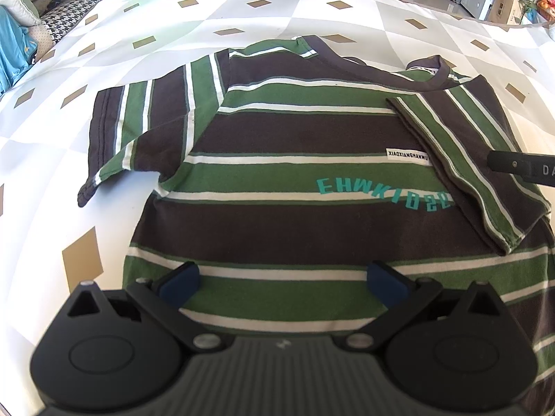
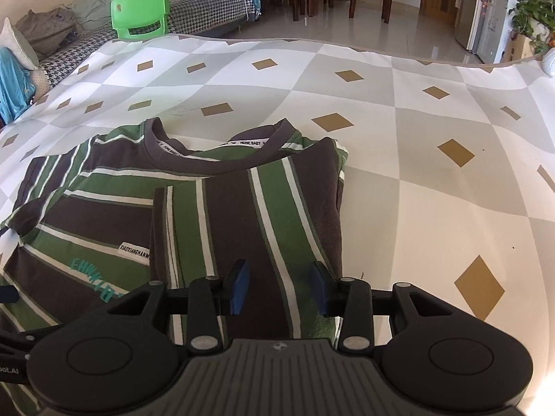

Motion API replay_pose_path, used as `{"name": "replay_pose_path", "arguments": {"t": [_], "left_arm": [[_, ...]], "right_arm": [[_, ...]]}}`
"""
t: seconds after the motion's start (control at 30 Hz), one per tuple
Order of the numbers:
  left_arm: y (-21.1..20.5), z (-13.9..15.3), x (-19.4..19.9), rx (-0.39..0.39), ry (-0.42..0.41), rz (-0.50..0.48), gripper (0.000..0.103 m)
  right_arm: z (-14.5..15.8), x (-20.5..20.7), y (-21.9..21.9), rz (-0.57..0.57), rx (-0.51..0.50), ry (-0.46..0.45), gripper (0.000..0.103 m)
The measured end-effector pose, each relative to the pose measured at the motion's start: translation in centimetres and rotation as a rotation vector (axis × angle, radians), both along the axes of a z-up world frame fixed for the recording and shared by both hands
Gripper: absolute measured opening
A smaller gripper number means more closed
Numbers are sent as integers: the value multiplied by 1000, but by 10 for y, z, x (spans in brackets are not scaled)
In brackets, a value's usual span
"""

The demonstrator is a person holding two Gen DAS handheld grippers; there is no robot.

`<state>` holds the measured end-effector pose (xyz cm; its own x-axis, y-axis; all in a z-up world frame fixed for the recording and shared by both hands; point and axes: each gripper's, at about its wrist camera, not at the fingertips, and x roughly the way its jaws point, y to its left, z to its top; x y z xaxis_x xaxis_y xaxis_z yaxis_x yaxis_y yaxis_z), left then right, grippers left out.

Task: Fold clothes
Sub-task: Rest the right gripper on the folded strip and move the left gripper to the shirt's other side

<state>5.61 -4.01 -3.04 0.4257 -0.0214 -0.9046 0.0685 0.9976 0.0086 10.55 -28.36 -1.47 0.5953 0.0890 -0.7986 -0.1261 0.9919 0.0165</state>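
Left wrist view: the left claw (image 1: 282, 282) hangs spread wide and empty above the striped T-shirt (image 1: 295, 173), whose body runs toward 12 o'clock on the patterned table (image 1: 242, 10). Right wrist view: the right claw (image 2: 279, 287), part open, grips nothing above the folded-in sleeve (image 2: 249, 215); collar at 11 o'clock.

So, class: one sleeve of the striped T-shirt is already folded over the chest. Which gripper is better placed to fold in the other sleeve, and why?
Probably the left gripper: it is open over the hem, and the spread sleeve lies on its side. The right gripper hovers over the folded sleeve.
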Motion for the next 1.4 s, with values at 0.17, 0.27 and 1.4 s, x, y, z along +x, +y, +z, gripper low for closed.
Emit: {"name": "replay_pose_path", "arguments": {"t": [0.17,0.27,1.4], "left_arm": [[3,-1,1,-1,-2,-2,103],[4,-2,-1,-1,-12,-3,103],[8,5,-27,-10,1,-39,103]], "right_arm": [[0,-1,3,-3,-28,-3,37],[0,-2,6,11,-50,-7,37],[-2,-6,28,112,-99,25,58]]}}
